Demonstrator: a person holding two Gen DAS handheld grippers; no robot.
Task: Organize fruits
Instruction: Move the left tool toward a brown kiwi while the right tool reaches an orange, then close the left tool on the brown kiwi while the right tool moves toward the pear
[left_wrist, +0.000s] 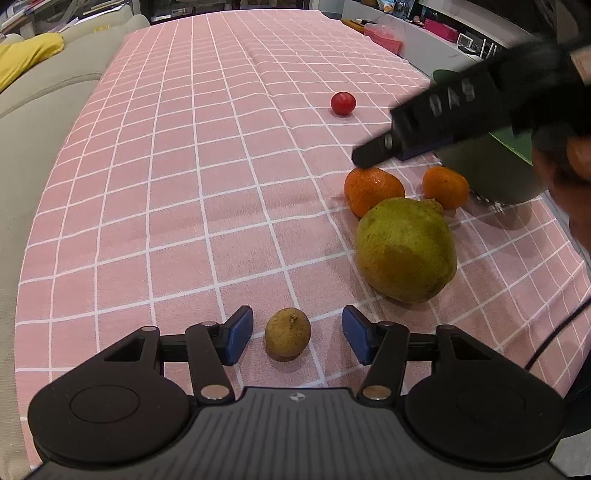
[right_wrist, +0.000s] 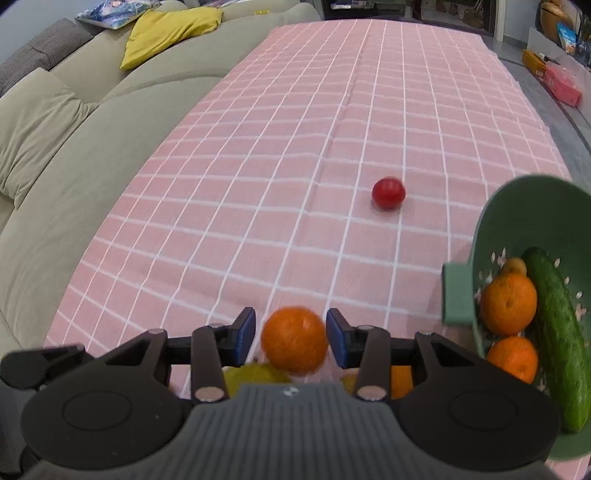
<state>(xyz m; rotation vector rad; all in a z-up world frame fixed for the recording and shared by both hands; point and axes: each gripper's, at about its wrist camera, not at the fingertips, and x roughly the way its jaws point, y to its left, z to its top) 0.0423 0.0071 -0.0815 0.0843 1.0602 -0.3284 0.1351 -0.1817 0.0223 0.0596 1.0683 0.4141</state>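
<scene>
Right gripper (right_wrist: 290, 338) straddles the orange (right_wrist: 294, 338), jaws spread either side with slivers of gap, not clamped, likely lining up a lift into the green colander (right_wrist: 491, 221) alongside, while the left gripper (left_wrist: 297, 334) waits wide open around the small brown fruit (left_wrist: 287, 332)

Left gripper (left_wrist: 297, 334) open around a brown fruit (left_wrist: 287, 332)

Pear (left_wrist: 406, 249) (greenish) touches an orange (left_wrist: 373, 189); right gripper (left_wrist: 369, 153) above it.
</scene>
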